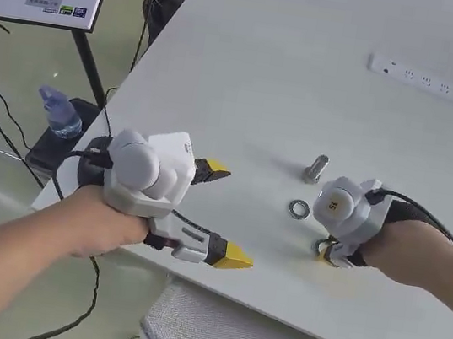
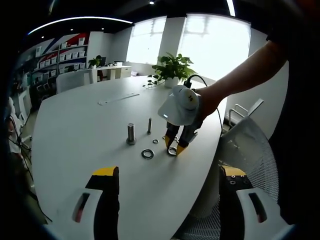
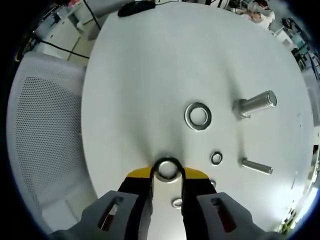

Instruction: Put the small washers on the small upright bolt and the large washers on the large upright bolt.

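A: Your right gripper (image 3: 166, 174) has its jaws pressed in on a large washer (image 3: 166, 160); the ring sits between the yellow tips, on your side of the large bolt (image 3: 255, 105) and apart from it.

B: Agreed; whether that ring rests on the table (image 1: 313, 46) or hangs just clear of it, I cannot tell; your left gripper (image 1: 226, 215) is spread wide with nothing between its jaws, well apart from the large bolt and off to its left as you look down.

A: A second large washer (image 1: 293, 208) lies flat near the large bolt, between it and your right gripper; the large bolt itself stands upright.

B: The small bolt (image 3: 257, 166) stands upright just beside the large bolt; one small washer (image 3: 216, 158) lies flat near the large bolt, close by the small bolt's foot.
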Motion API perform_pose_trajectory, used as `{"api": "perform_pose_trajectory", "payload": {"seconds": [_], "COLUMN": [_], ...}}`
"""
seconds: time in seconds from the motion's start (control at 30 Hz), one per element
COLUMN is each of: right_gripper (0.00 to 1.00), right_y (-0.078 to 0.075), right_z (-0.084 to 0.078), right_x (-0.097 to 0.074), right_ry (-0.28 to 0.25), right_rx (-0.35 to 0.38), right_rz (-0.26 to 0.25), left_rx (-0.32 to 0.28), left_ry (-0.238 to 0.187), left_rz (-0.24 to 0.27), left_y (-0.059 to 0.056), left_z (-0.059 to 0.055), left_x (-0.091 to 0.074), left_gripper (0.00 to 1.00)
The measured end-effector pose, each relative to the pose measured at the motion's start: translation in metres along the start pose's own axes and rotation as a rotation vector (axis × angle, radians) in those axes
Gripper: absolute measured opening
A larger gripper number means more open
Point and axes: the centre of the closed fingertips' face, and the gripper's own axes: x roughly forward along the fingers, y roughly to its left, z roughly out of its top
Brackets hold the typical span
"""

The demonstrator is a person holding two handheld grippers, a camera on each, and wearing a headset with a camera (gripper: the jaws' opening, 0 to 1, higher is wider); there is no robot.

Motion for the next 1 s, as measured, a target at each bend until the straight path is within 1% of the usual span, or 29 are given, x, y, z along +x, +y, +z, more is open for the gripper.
{"api": "perform_pose_trajectory", "payload": {"seconds": [0.07, 0.1, 0.13, 0.3, 0.43, 0.5, 0.63, 0.7, 0.77, 0.83, 1.0], "right_gripper": [0.20, 0.20, 0.20, 0.20, 0.20, 0.20, 0.20, 0.20, 0.20, 0.20, 0.20], "right_y": [0.000, 0.000, 0.000, 0.000, 0.001, 0.000, -0.001, -0.002, -0.002, -0.002, 0.003], "right_z": [0.000, 0.000, 0.000, -0.001, -0.004, -0.004, -0.003, -0.002, -0.003, -0.004, -0.008], "right_x": [-0.001, -0.001, 0.000, 0.000, -0.002, -0.005, -0.011, -0.015, -0.019, -0.022, -0.033], "right_ry": [-0.011, -0.014, -0.017, -0.017, -0.015, -0.023, -0.038, -0.050, -0.058, -0.062, -0.057], "right_rx": [0.014, 0.015, 0.020, 0.021, 0.023, 0.026, 0.045, 0.061, 0.079, 0.080, 0.088], "right_rz": [0.005, 0.006, 0.008, 0.006, 0.012, 0.009, 0.013, 0.021, 0.030, 0.028, 0.040], "left_rx": [0.001, 0.005, 0.006, 0.010, 0.005, 0.002, -0.004, -0.005, -0.003, -0.004, 0.000], "left_ry": [0.004, 0.015, 0.018, 0.021, 0.013, 0.010, 0.018, 0.016, 0.014, 0.013, 0.007], "left_rz": [0.005, 0.012, 0.011, 0.009, 0.015, 0.017, 0.019, 0.019, 0.019, 0.019, 0.018], "left_y": [0.001, 0.003, 0.003, 0.000, -0.001, -0.002, -0.002, -0.002, -0.002, -0.001, 0.000], "left_z": [0.000, -0.003, -0.003, -0.003, -0.001, -0.001, -0.004, -0.004, -0.003, -0.002, 0.003], "left_x": [0.000, -0.001, 0.000, 0.000, 0.000, 0.000, 0.000, 0.001, 0.002, 0.003, 0.004], "left_gripper": [0.81, 0.81, 0.81, 0.80, 0.80, 0.80, 0.80, 0.80, 0.80, 0.80, 0.79]}}
